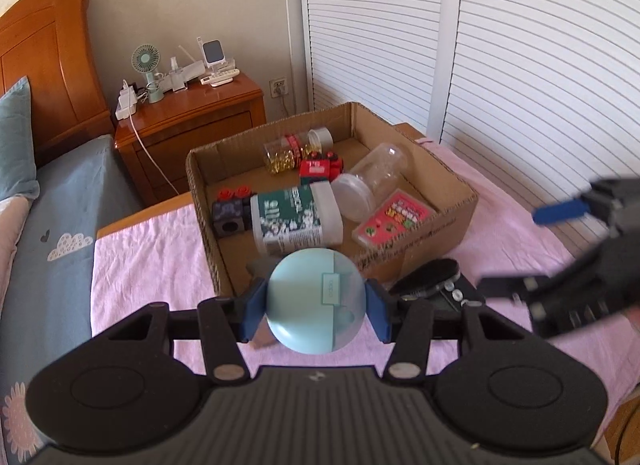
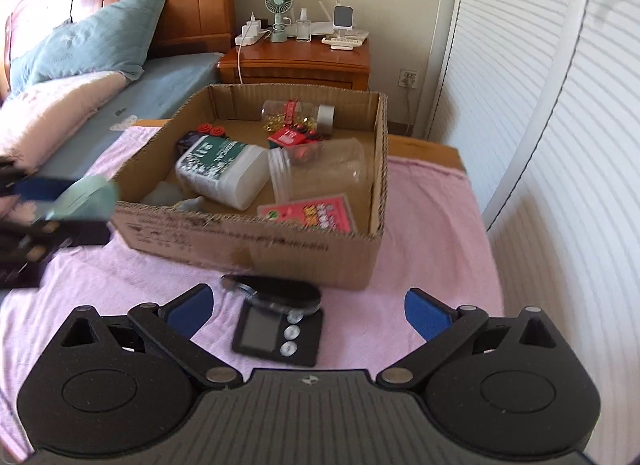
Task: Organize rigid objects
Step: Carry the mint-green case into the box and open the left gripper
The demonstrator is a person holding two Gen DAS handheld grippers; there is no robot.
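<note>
Left gripper (image 1: 316,307), clamped on the round pale-blue case (image 1: 316,301), sits just short of the cardboard box (image 1: 420,253), dead ahead; right gripper (image 2: 310,311) gapes empty over the pocket scale (image 2: 278,331).

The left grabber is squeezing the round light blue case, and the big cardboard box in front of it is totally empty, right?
Not quite. The left gripper is squeezing the round light blue case, but the cardboard box is not empty. The left wrist view shows a green-labelled jar, a clear jar, a pink card box and toy blocks lying inside it.
</note>
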